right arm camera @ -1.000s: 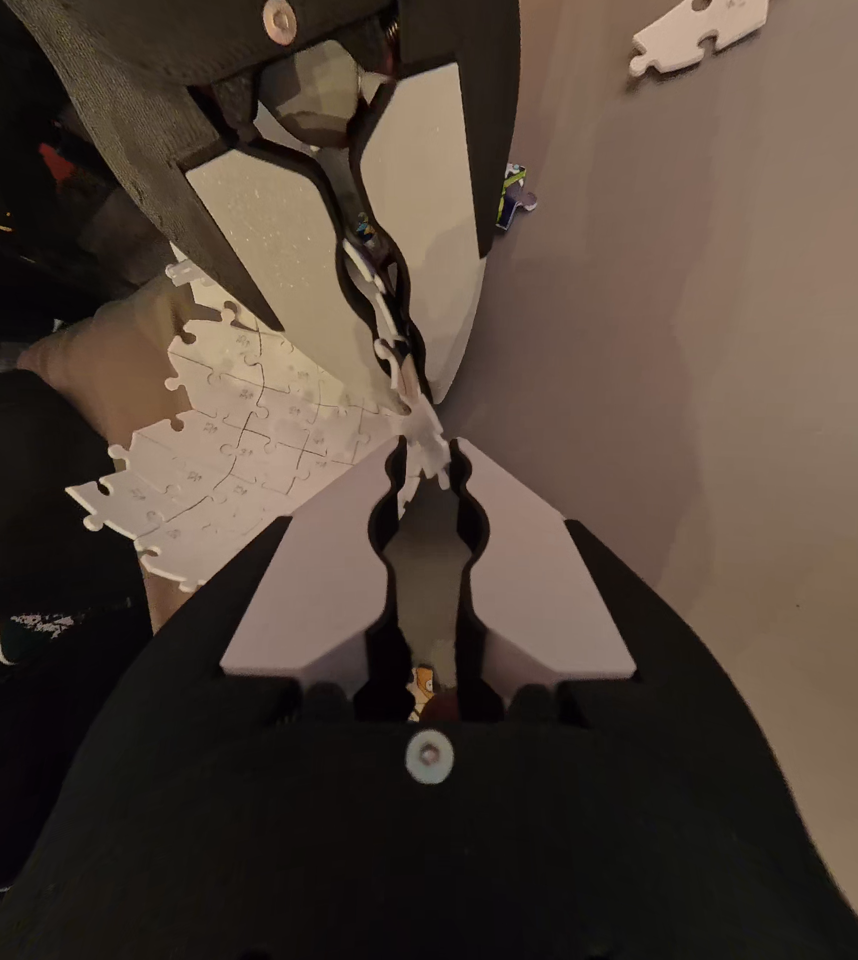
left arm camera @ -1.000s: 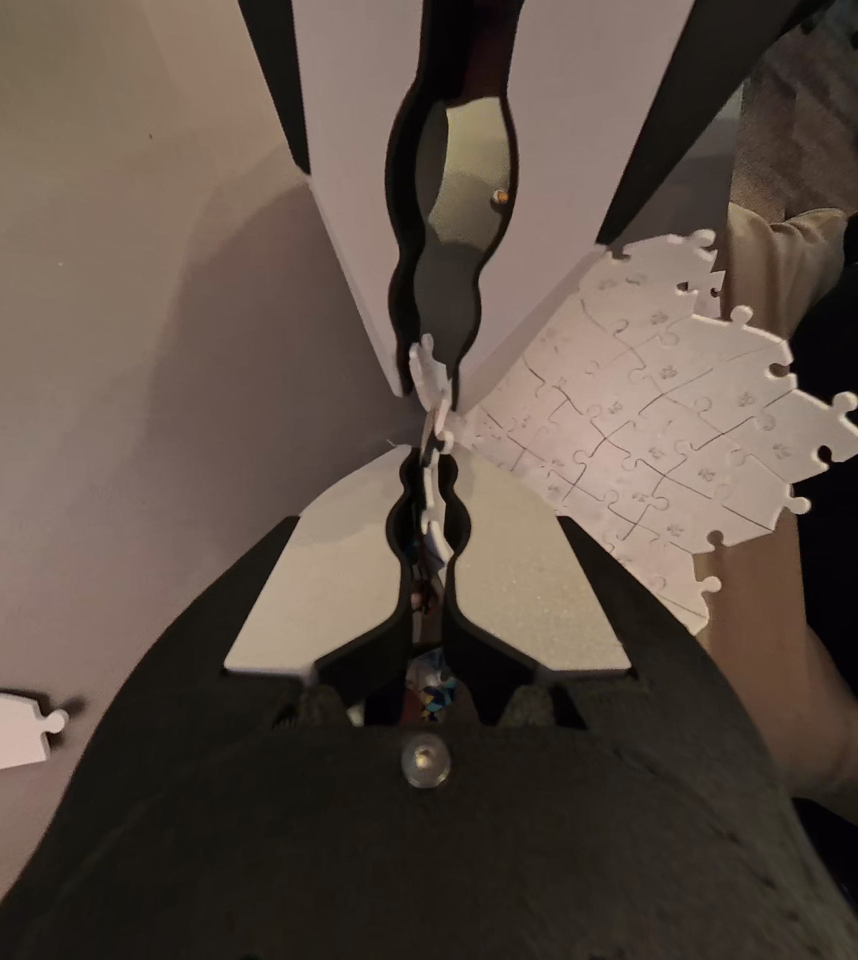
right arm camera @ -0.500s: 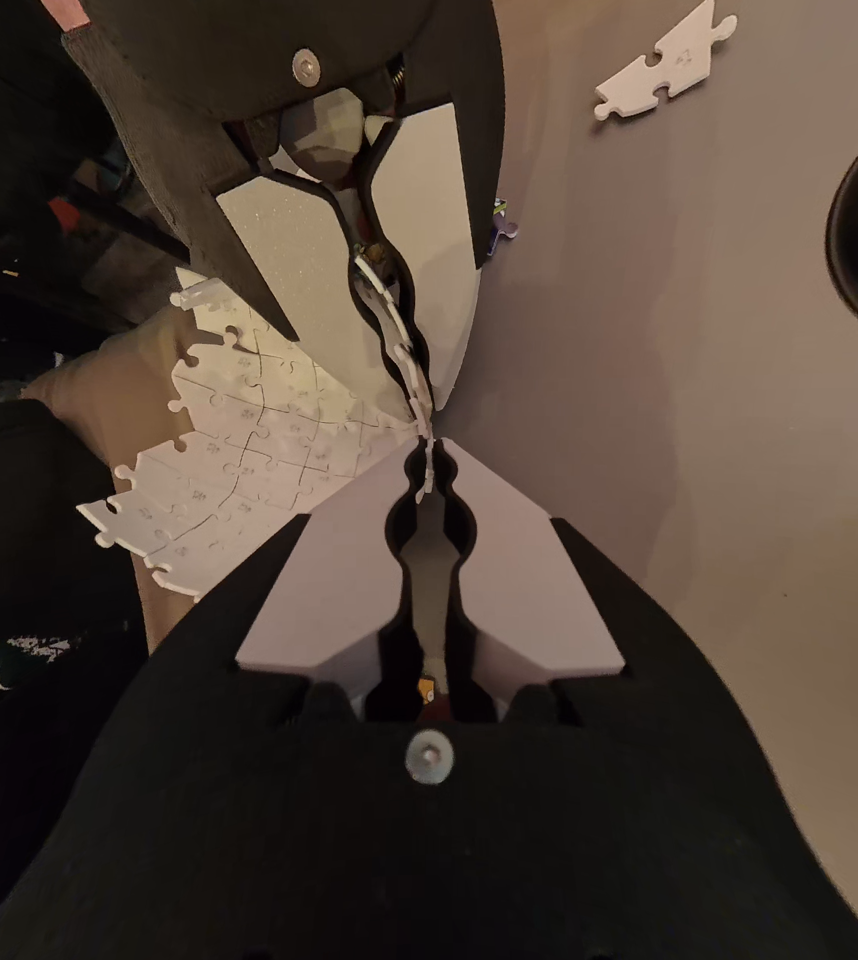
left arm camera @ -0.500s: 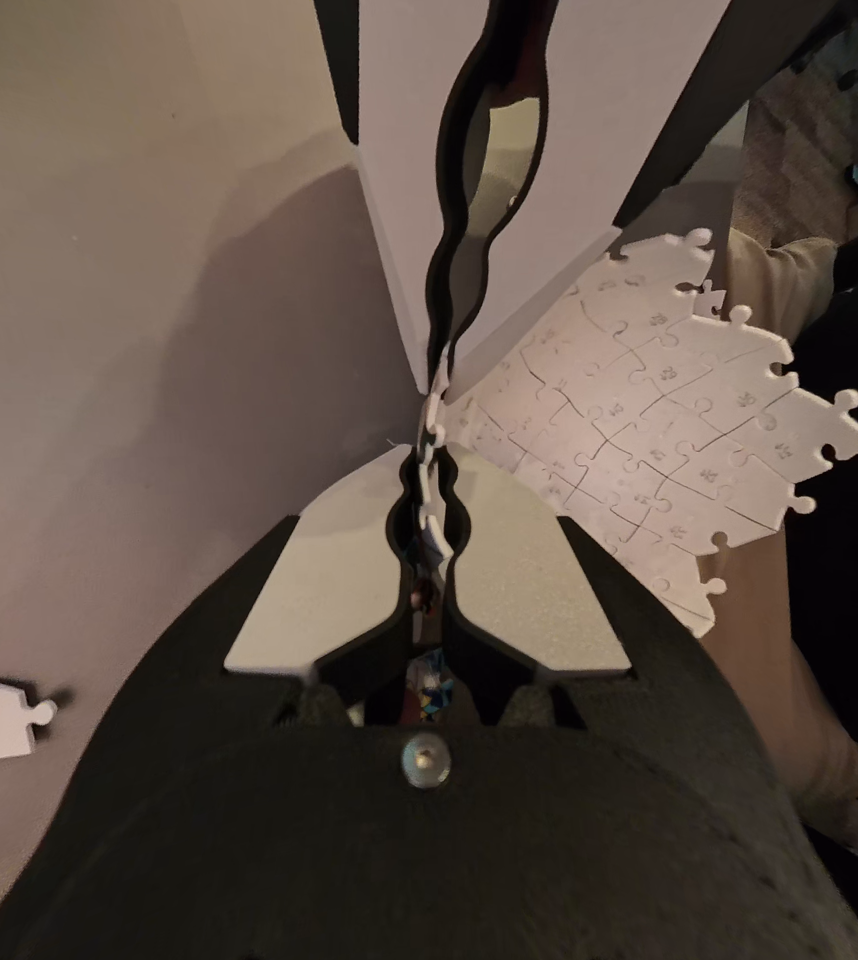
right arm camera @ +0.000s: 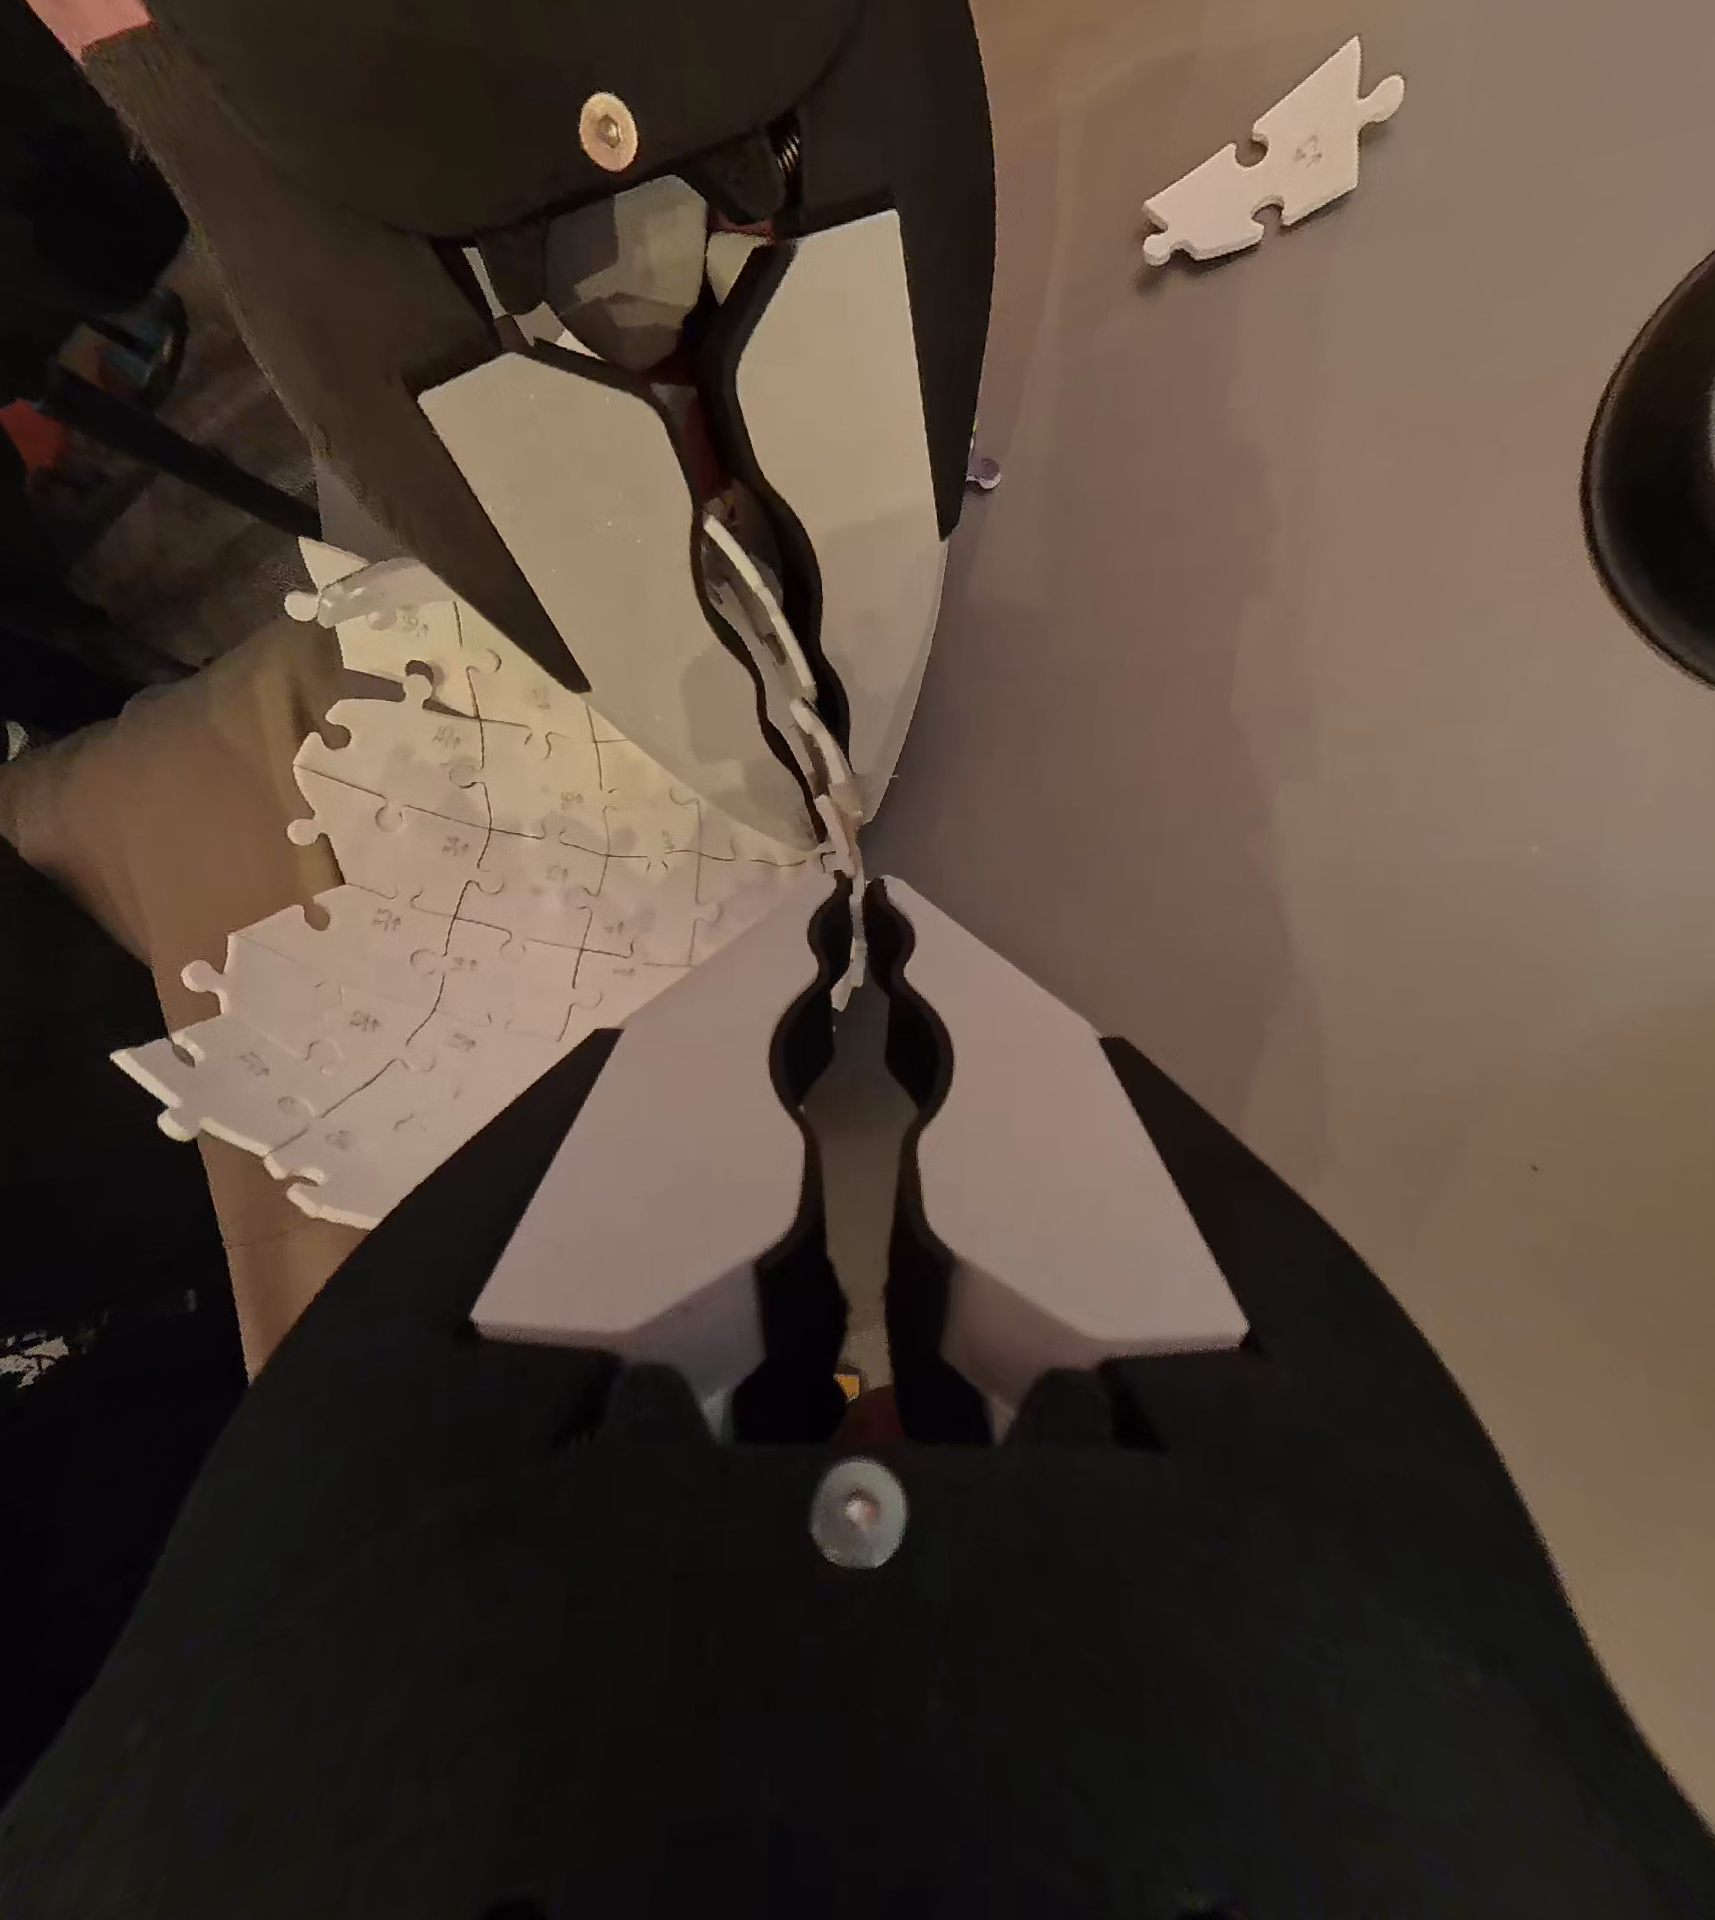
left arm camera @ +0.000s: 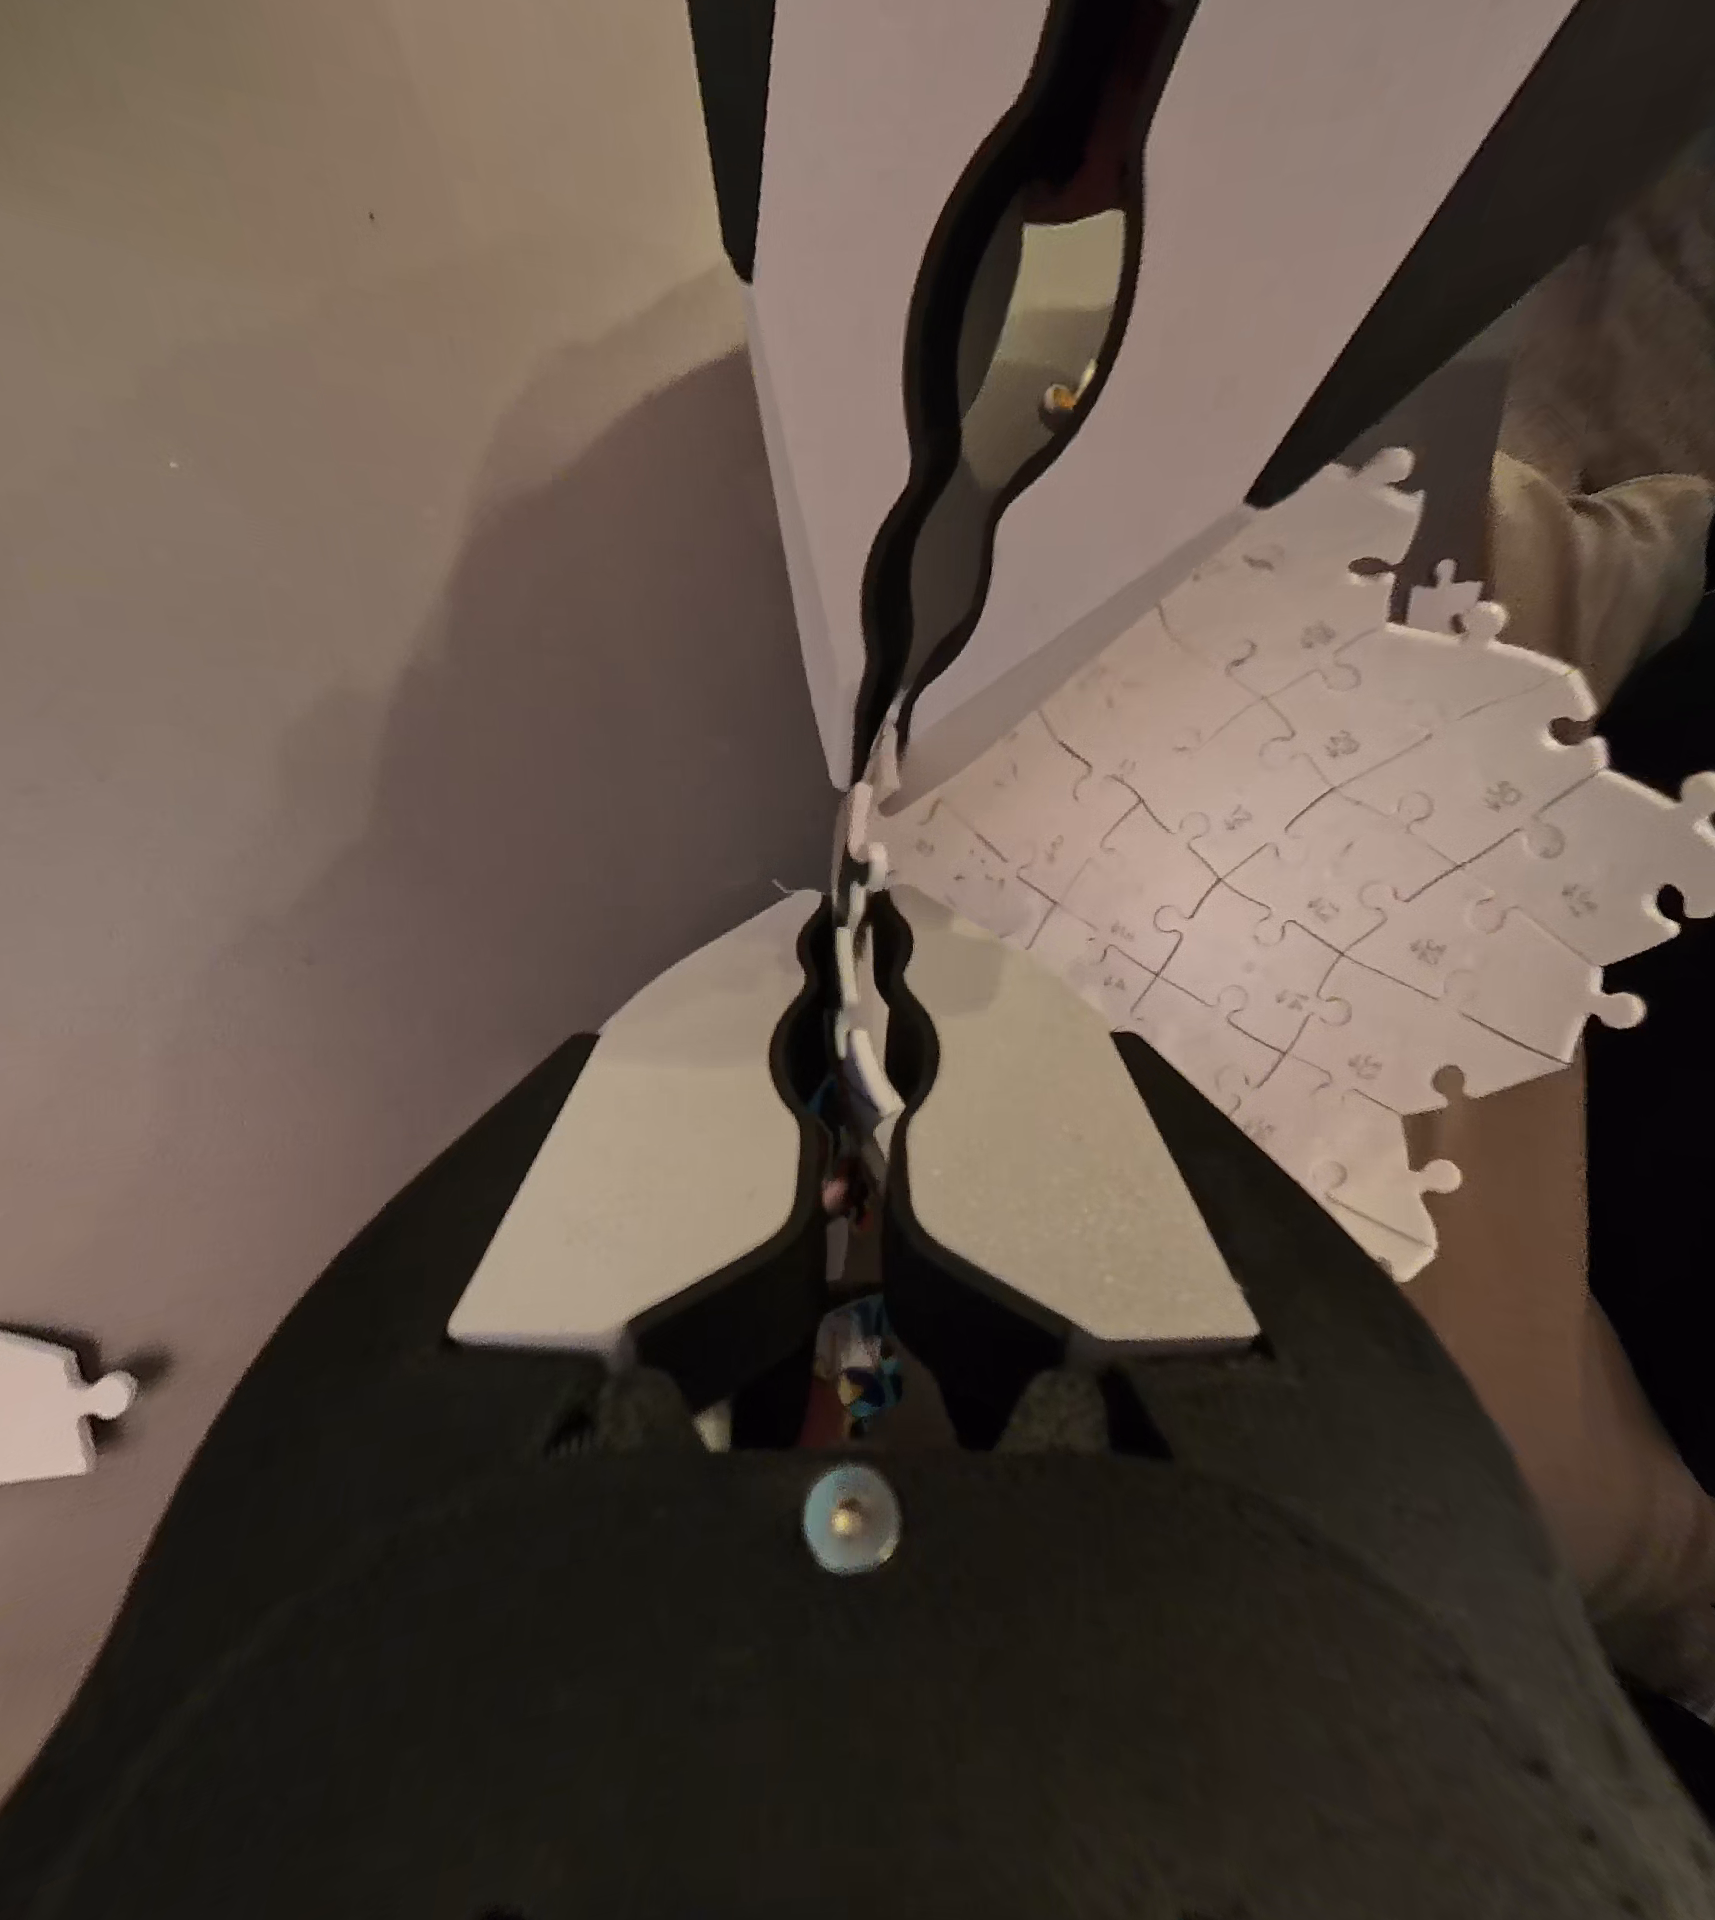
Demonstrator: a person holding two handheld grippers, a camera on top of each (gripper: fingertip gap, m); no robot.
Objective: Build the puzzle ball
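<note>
Evidently both grippers are meeting tip to tip over the grey worktop, so one seam can be pressed home: the left gripper is pinching the rim of the curved white assembly of joined puzzle pieces, steadying it, while the right gripper is closing on a small white puzzle piece at that same edge. Beyond the right gripper, a loose white pair of pieces is lying near a dark round bowl; the room around is dim
</note>
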